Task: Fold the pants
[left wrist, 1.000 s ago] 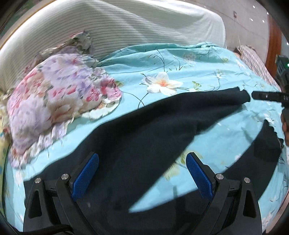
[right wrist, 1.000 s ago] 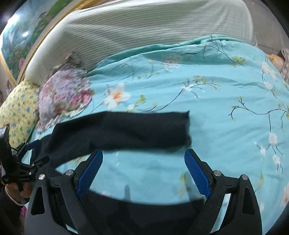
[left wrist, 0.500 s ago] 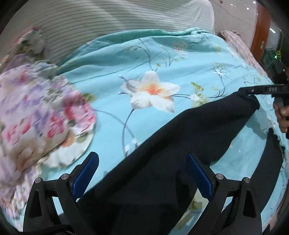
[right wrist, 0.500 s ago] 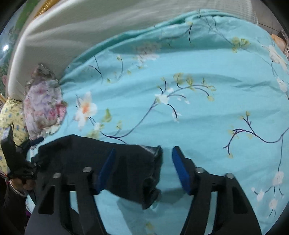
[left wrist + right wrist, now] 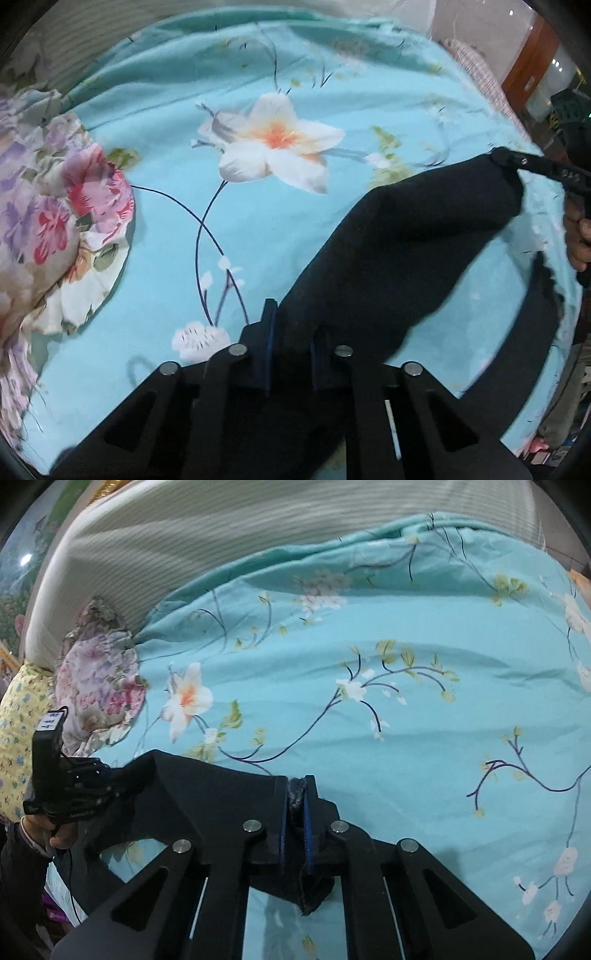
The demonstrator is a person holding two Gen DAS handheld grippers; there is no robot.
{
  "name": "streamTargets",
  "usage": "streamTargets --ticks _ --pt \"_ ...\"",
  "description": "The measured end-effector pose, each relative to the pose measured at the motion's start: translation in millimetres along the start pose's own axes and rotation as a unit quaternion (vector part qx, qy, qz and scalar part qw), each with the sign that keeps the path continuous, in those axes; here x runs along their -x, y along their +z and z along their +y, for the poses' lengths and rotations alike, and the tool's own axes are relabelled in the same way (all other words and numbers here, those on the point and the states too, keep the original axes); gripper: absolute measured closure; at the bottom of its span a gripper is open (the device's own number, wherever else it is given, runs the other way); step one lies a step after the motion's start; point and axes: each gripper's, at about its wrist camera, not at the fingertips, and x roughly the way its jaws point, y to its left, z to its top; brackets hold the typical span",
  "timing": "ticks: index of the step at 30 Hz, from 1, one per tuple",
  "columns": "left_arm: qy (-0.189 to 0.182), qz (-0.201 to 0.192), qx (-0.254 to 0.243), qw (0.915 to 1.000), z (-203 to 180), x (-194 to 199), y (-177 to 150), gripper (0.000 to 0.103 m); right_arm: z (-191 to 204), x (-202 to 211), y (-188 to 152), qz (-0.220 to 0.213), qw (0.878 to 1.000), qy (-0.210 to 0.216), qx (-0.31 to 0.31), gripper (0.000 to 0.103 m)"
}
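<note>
Both tools are clamped on the black pants [image 5: 406, 258], which stretch between them above the turquoise floral bedspread [image 5: 277, 221]. The left tool [image 5: 291, 339] pinches cloth at 6 o'clock in its view; the right tool [image 5: 294, 805] nips a bunched hem at 6 o'clock in its own. A floral pillow [image 5: 99, 683] lies at 9 o'clock.
</note>
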Motion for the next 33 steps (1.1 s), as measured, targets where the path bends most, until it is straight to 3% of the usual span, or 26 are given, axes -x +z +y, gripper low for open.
streamTargets --ticks 6,11,21,33 --pt "-0.045 -0.043 0.008 0.998 -30 47 -40 0.096 11 38 -11 -0.034 0.999 0.008 0.029 0.096" --pt "-0.062 -0.05 0.006 0.9968 -62 64 -81 0.097 10 64 -35 -0.049 0.998 0.027 0.04 0.096" --pt "-0.065 -0.057 0.013 0.9962 -106 82 -144 0.097 5 103 -102 -0.05 0.995 0.063 0.063 0.096" --pt "-0.066 -0.056 0.021 0.996 -125 79 -183 0.097 3 117 -164 -0.029 0.995 0.049 0.084 0.096"
